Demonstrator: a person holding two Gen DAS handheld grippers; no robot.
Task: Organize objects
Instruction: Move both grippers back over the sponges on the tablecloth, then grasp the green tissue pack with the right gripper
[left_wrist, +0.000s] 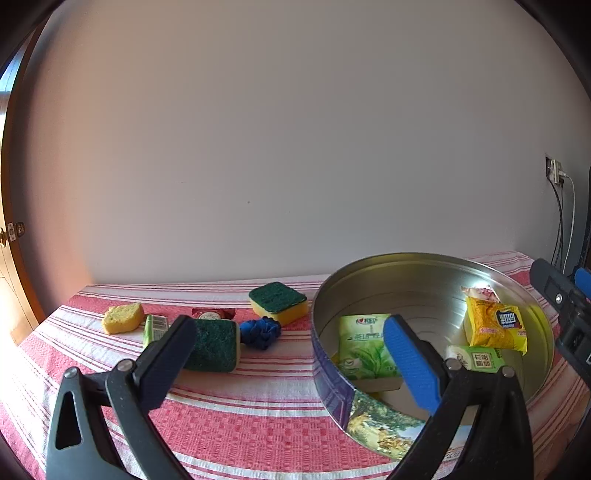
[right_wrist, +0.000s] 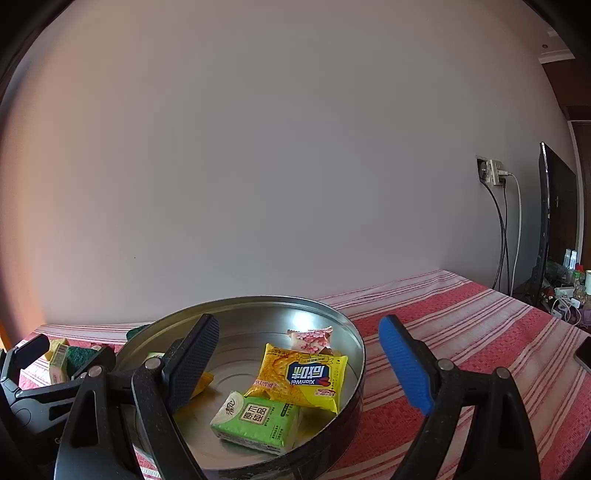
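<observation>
A round metal tin (left_wrist: 424, 258) stands on the striped cloth. It holds a green tea packet (left_wrist: 364, 343), a yellow snack pack (left_wrist: 495, 325), a green tissue pack (left_wrist: 476, 358) and a pink-white wrapper (left_wrist: 480, 293). Left of it lie a dark green sponge (left_wrist: 214, 345), a blue scrubber ball (left_wrist: 260, 332), a green-topped yellow sponge (left_wrist: 279, 302), a yellow sponge (left_wrist: 123, 317) and a small green box (left_wrist: 155, 328). My left gripper (left_wrist: 290, 332) is open, straddling the tin's left wall. My right gripper (right_wrist: 298, 332) is open over the tin (right_wrist: 258, 301), above the snack pack (right_wrist: 303, 376) and tissue pack (right_wrist: 258, 421).
A red and white striped cloth (right_wrist: 461, 332) covers the table up to a plain wall. A red packet (left_wrist: 214, 314) lies behind the dark sponge. A wall socket with cables (right_wrist: 495, 173) and a dark monitor (right_wrist: 554, 221) are at the right, a wooden door (left_wrist: 11, 236) at the left.
</observation>
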